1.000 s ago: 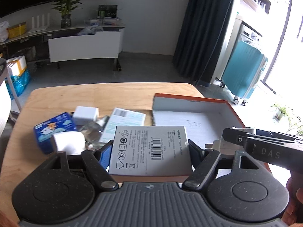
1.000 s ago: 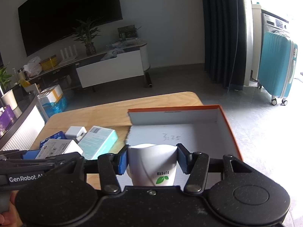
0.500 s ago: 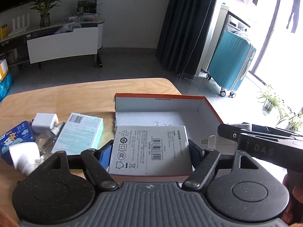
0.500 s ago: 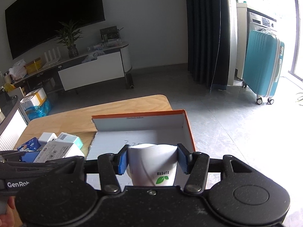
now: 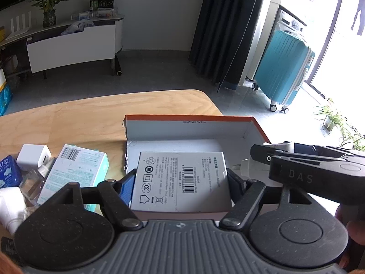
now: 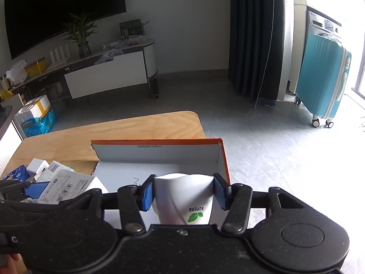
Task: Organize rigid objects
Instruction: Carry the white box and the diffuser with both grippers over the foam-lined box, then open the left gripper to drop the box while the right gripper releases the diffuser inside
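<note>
My left gripper (image 5: pixel 181 182) is shut on a white adapter box (image 5: pixel 180 173) with a barcode, its blue pads against the box's two sides. It hangs over the near left part of an open orange-rimmed carton (image 5: pixel 189 118). In the right wrist view my right gripper (image 6: pixel 183 194) is shut on a white cup (image 6: pixel 182 185) marked with a green leaf, over the near right part of the same carton (image 6: pixel 155 142). The carton's white floor looks bare apart from handwriting. The two grippers are side by side, close together.
On the wooden table (image 5: pixel 91 118), left of the carton, lie a teal-and-white box (image 5: pixel 75 169), a white charger cube (image 5: pixel 33 157), a clear bottle (image 5: pixel 34 182), a blue tissue pack (image 5: pixel 8 173) and a white tube (image 5: pixel 9 207). The carton sits near the table's right edge. A teal suitcase (image 5: pixel 282 68) stands on the floor beyond.
Both grippers have carried their loads to the right and over the carton. The clutter has slid to the left in both views. Both grips are unchanged.
</note>
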